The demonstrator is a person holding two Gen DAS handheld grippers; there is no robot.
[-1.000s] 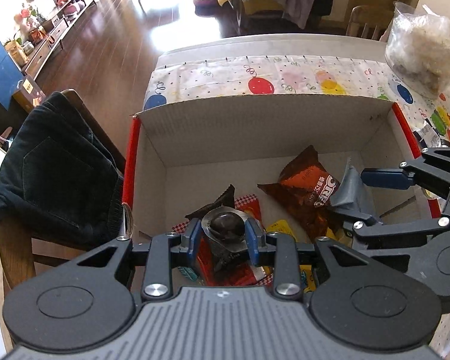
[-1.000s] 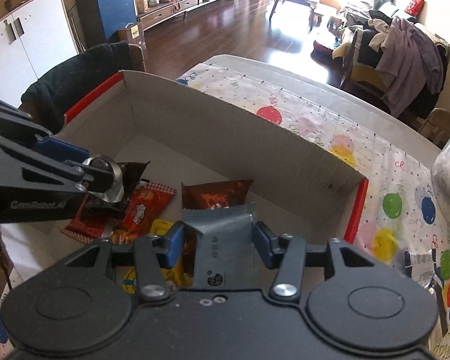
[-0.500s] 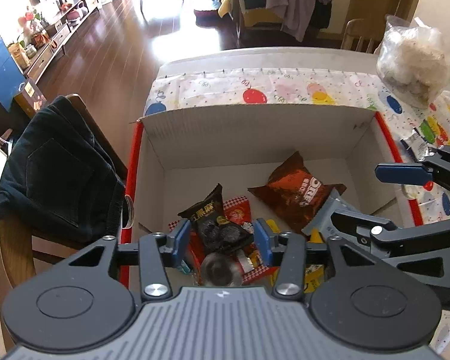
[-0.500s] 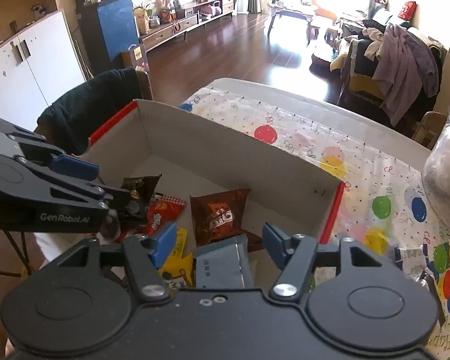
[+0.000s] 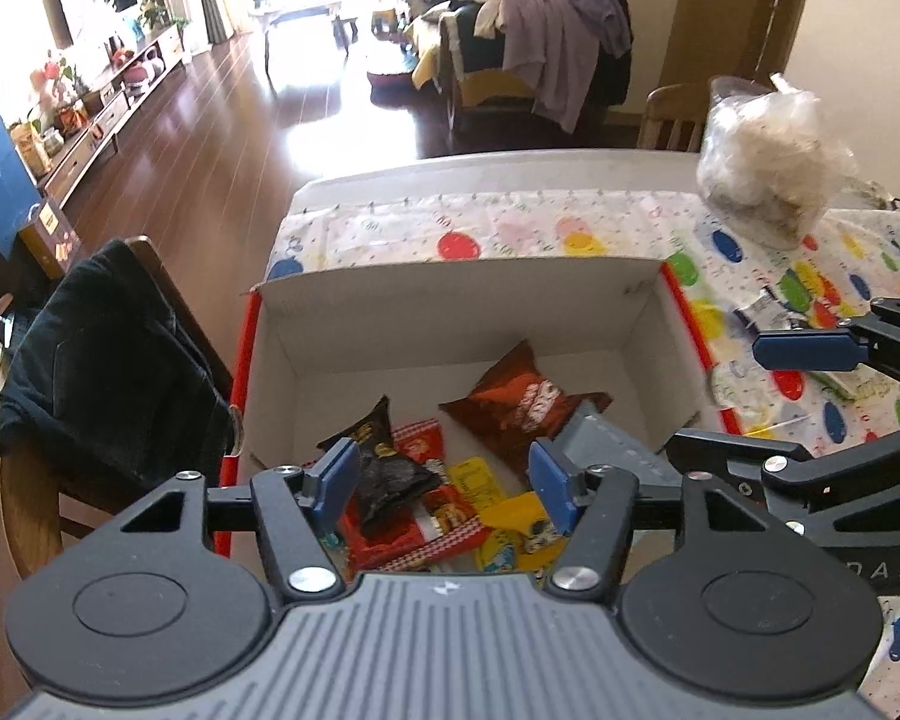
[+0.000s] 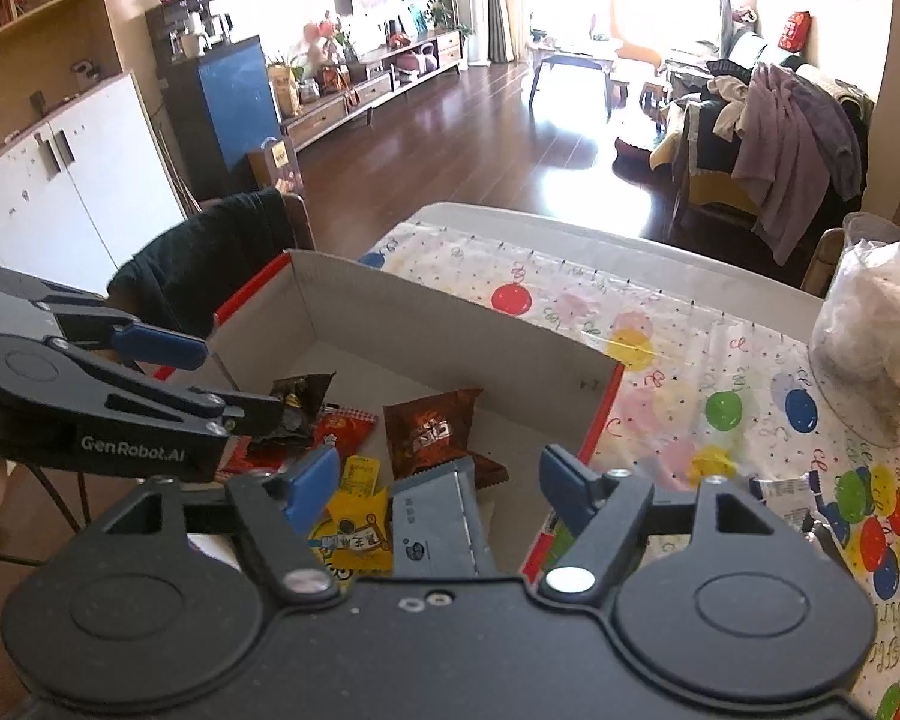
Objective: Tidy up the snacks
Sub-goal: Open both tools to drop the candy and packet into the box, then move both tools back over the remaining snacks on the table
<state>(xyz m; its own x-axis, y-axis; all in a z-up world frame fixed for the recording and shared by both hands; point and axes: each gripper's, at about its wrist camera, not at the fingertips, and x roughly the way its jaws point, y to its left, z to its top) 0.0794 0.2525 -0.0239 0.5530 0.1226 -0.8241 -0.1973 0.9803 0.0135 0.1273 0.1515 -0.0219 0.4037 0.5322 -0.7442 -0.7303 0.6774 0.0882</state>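
A white cardboard box (image 5: 450,300) (image 6: 450,330) with red edges holds several snack packets. A black packet (image 5: 390,474) (image 6: 297,399) lies on a red one (image 5: 420,444). A brown packet (image 5: 522,408) (image 6: 432,432), yellow packets (image 5: 510,525) (image 6: 354,516) and a grey packet (image 5: 606,444) (image 6: 438,516) lie beside them. My left gripper (image 5: 444,486) is open and empty above the box's near side. My right gripper (image 6: 435,480) is open and empty above the grey packet.
A balloon-print cloth (image 5: 510,228) (image 6: 690,372) covers the table. A clear bag of pale lumps (image 5: 768,162) (image 6: 876,324) stands at the far right. A small wrapper (image 5: 762,306) (image 6: 786,492) lies right of the box. A chair with a black garment (image 5: 90,372) stands left.
Both grippers opened and rose. The left one let go of the black packet, the right one let go of the grey packet; both packets now lie in the box.
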